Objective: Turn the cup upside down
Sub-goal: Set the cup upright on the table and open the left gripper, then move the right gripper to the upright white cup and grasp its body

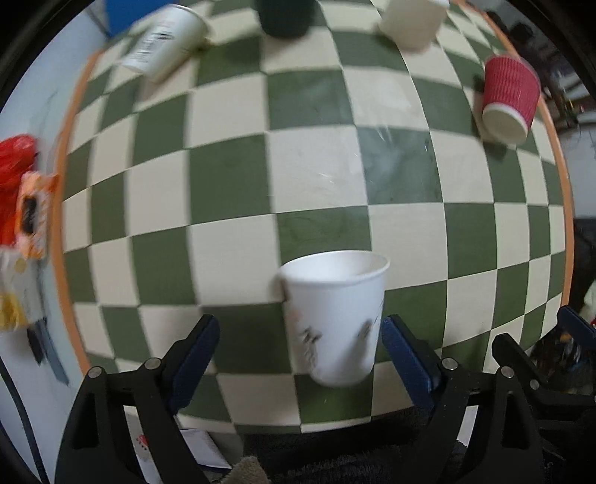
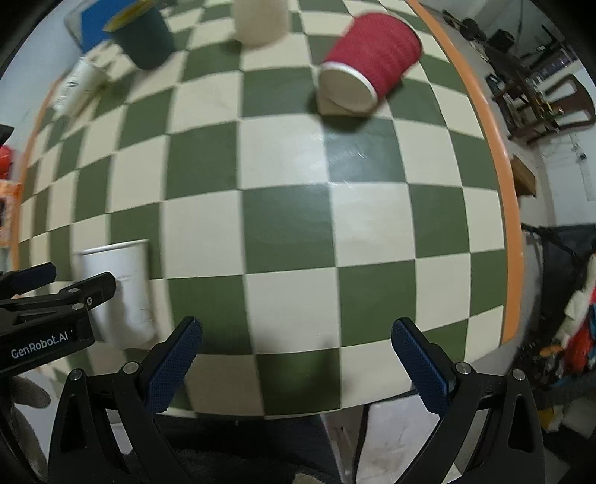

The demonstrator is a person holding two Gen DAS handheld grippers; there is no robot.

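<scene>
A white paper cup (image 1: 335, 320) stands upright, mouth up, on the green and cream checkered table (image 1: 231, 178) near its front edge. My left gripper (image 1: 300, 338) is open, its blue pads on either side of the cup; the right pad is close to the cup wall and the left pad is well apart. The same cup shows in the right wrist view (image 2: 119, 290) at the left, with the left gripper (image 2: 41, 286) around it. My right gripper (image 2: 296, 342) is open and empty over the table's front edge.
A red ribbed cup (image 1: 508, 98) lies on its side at the right, also in the right wrist view (image 2: 368, 61). A white printed cup (image 1: 164, 41) lies on its side at the back left. A dark green cup (image 2: 139, 31) and a cream cup (image 1: 411, 20) stand at the back. An orange rim (image 2: 503, 167) edges the table.
</scene>
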